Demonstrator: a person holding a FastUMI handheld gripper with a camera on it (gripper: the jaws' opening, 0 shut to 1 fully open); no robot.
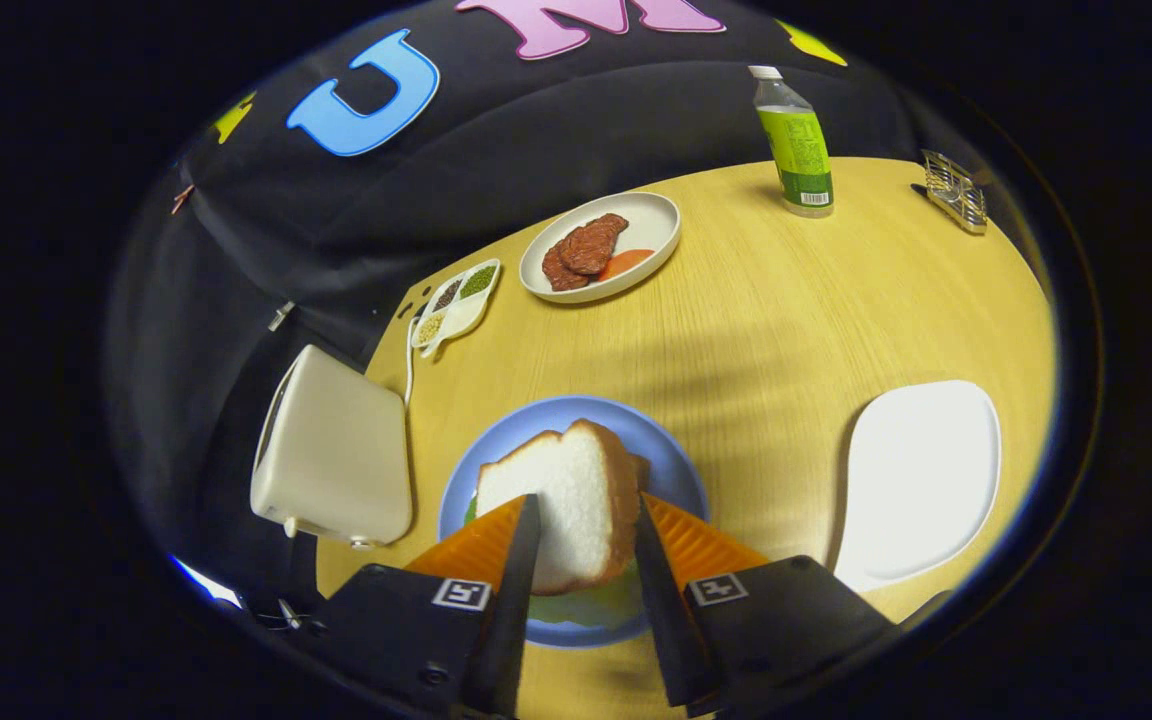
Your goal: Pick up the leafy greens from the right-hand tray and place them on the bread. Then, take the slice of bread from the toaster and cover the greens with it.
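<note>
White bread slice [564,505] sits squeezed between both fingers of the hand-held gripper [586,545], above the greens [591,605] on the blue plate [576,415]; letting go crooked could tip it off

White bread slice with brown crust [561,500], round blue plate [576,420], pale green leafy greens [586,605], cream toaster [336,450], white tray [921,475], yellow woodgrain worktop [776,330], green-labelled bottle [796,140]

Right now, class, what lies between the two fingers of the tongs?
In the gripper view, a bread slice stands between the tongs' fingers, over greens on the blue plate.
</note>
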